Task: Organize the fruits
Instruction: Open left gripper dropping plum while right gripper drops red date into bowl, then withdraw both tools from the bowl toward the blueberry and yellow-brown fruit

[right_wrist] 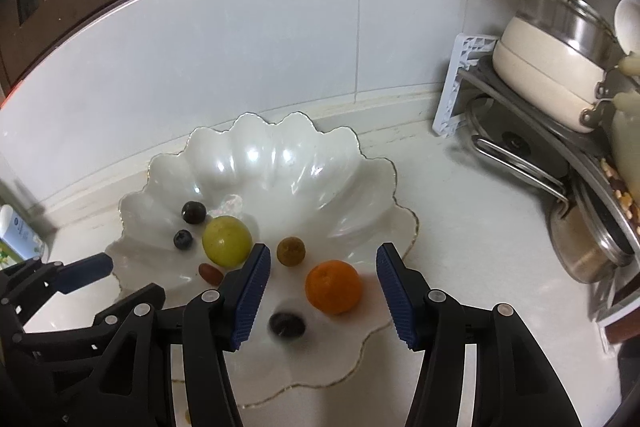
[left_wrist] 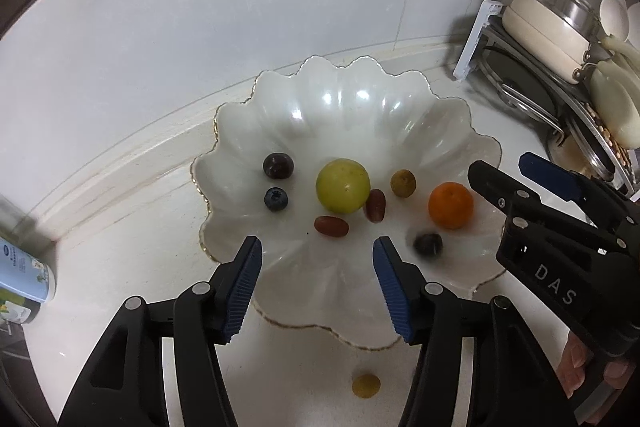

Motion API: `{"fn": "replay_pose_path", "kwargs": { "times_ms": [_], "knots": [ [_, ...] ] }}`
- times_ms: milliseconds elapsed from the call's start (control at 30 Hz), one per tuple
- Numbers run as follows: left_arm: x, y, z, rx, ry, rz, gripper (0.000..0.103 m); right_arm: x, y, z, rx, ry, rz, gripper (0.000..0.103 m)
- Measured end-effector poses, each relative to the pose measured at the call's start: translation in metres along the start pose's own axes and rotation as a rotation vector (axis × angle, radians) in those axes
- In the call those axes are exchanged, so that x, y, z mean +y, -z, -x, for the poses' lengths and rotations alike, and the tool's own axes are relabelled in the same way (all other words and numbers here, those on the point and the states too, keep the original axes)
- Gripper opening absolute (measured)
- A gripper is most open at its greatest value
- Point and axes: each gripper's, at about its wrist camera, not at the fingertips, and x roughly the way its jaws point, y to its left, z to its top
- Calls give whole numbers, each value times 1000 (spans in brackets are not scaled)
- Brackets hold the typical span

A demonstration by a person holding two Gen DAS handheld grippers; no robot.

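A white scalloped plate (left_wrist: 360,95) (right_wrist: 280,163) with a gold rim holds a green round fruit (left_wrist: 343,185) (right_wrist: 227,241), an orange (left_wrist: 451,205) (right_wrist: 333,286), a blueberry (left_wrist: 276,199), dark grapes (left_wrist: 278,165) (left_wrist: 427,245), two red grapes (left_wrist: 331,225) and a brownish small fruit (left_wrist: 403,183). A yellow grape (left_wrist: 365,385) lies on the counter in front of the plate. My left gripper (left_wrist: 318,251) hangs open over the plate's near side, its pads touching nothing. My right gripper (right_wrist: 324,255) (left_wrist: 500,167) is open above the orange, pads clear of it.
A cream pot with a glass lid (right_wrist: 556,67) sits on a metal rack (right_wrist: 520,155) at the right, with pans under it. A carton (left_wrist: 20,279) stands at the left edge. The tiled wall (right_wrist: 280,47) rises behind the plate. A hand (left_wrist: 576,359) holds the right gripper.
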Motion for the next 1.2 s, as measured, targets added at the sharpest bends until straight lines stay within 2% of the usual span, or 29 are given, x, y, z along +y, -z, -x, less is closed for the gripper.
{"fn": "replay_pose_path", "kwargs": {
  "times_ms": [33, 267, 367, 667, 1200],
  "knots": [
    [0, 0, 3, -7, 0, -4, 60, 0, 1, 4, -12, -18, 4, 56],
    [-2, 9, 37, -79, -18, -16, 60, -3, 10, 32, -40, -8, -6, 56],
    [-2, 14, 51, -110, -29, -22, 63, -4, 14, 49, -73, 5, -4, 56],
    [4, 32, 89, -189, -53, -32, 68, 9, 30, 86, -136, 3, 17, 56],
    [11, 83, 118, -270, -75, -86, 68, 33, 77, 120, -187, 18, 77, 56]
  ]
}}
